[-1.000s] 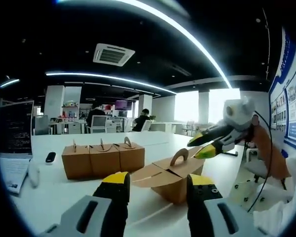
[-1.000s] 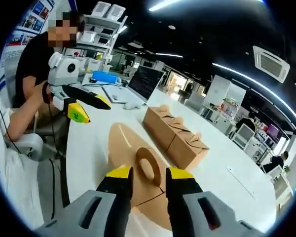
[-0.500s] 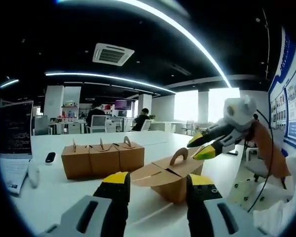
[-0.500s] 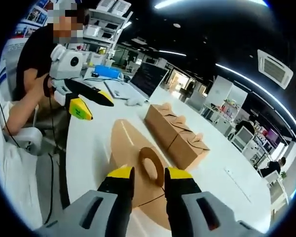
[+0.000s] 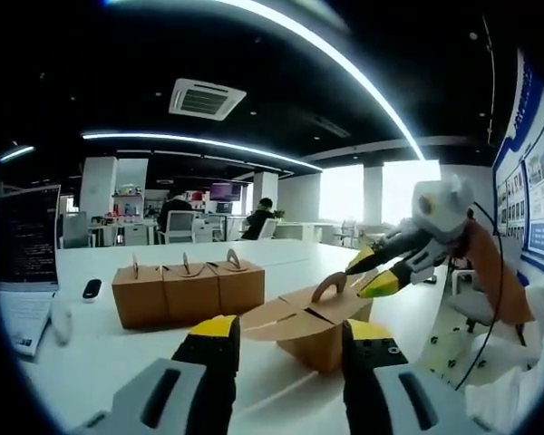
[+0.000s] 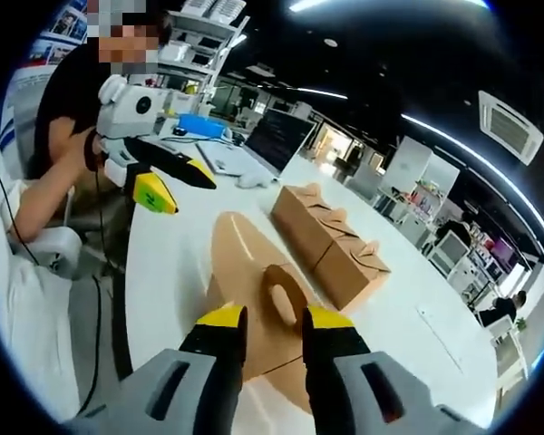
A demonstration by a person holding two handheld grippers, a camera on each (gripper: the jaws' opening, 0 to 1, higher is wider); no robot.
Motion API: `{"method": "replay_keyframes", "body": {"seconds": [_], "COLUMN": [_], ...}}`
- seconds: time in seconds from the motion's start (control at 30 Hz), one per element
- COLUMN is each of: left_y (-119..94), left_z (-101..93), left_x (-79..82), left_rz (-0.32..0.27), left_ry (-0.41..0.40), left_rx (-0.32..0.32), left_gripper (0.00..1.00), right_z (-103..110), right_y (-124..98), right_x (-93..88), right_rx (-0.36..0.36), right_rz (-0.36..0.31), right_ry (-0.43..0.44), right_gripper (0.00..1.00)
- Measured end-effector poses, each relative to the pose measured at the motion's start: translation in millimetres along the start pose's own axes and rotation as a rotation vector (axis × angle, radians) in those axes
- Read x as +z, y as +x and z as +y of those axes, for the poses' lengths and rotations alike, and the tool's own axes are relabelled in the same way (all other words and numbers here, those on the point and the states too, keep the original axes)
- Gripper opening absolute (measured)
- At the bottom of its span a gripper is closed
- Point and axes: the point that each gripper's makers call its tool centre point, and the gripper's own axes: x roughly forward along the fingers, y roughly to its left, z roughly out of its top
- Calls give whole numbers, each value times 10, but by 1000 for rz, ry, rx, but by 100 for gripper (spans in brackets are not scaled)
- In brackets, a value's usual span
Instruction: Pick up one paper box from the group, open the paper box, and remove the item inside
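One box (image 5: pixel 313 324) sits apart from the group on the white table (image 5: pixel 91 358), its flaps spread flat and its arched handle (image 5: pixel 327 287) standing upright at the centre. In the right gripper view the same box (image 6: pixel 245 272) lies directly ahead of the right gripper (image 6: pixel 265 319), whose yellow-tipped jaws stand narrowly apart with the handle (image 6: pixel 278 294) rising between them; contact with the handle cannot be determined. In the left gripper view the right gripper (image 5: pixel 367 274) enters from the right, its tips just beside the handle. The left gripper (image 5: pixel 284 331) is spread wide, its jaws flanking the near side of the box without touching it; in the right gripper view the left gripper (image 6: pixel 168 181) hangs clear of the box, jaws parted. Three closed boxes (image 5: pixel 188 290) stand in a touching row behind the open one. A laptop (image 5: pixel 25 258) stands at the table's left edge, with a black remote (image 5: pixel 92 289) near it.
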Motion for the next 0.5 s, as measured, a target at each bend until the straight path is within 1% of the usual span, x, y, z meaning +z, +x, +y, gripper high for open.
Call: {"method": "replay_keyframes", "body": {"seconds": [0.2,0.3,0.37,0.5], "left_y": [9,18,18,8], "left_z": [-4,-18,-21,-8], "left_x": [-4,-11,-11,-1], "left_rz": [2,5,7,3], "left_ry": [1,3,4,1], "left_rx": [-1,-6,-7,-5], "left_gripper": [46,46,46,46], "right_z": [52,37,-6,-24], "right_y": [3,34,44,48], "right_x": [-21,-44,-48,-53], "right_rx": [14,17,4,2], "right_rz": [12,20,17,10], "right_ry": [-15,-16,0,17], "right_gripper": [26,25,22,17]}}
